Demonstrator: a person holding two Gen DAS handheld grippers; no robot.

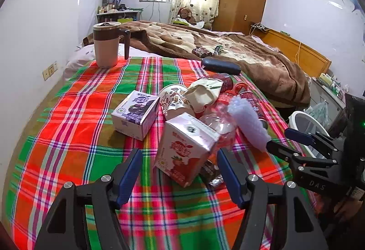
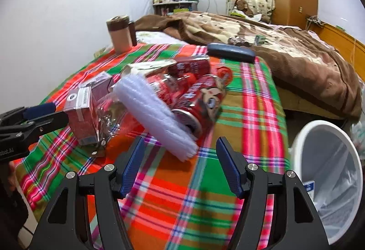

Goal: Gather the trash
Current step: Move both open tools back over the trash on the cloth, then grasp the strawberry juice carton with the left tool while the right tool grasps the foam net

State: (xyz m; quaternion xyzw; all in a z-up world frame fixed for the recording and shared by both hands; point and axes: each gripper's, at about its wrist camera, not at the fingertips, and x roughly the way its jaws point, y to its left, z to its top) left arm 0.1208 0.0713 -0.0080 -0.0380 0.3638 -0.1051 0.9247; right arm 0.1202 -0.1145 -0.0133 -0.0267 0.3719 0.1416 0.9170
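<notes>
Plaid cloth [image 1: 68,135] on the bed, a heap of trash in its middle.
Left to right: left gripper [image 1: 179,172], jaws apart with the pink carton [image 1: 184,149] just ahead, untouched; clear plastic roll [image 2: 157,113]; red can [image 2: 200,101]; right gripper [image 2: 180,165], jaws wide, empty; white bin [image 2: 328,172] beside the bed.

A plaid-covered bed [image 1: 75,135] carries a mug [image 1: 107,44] near its far-left corner, cartons [image 1: 136,113], cans [image 2: 200,99] and a dark case [image 1: 220,65].
</notes>
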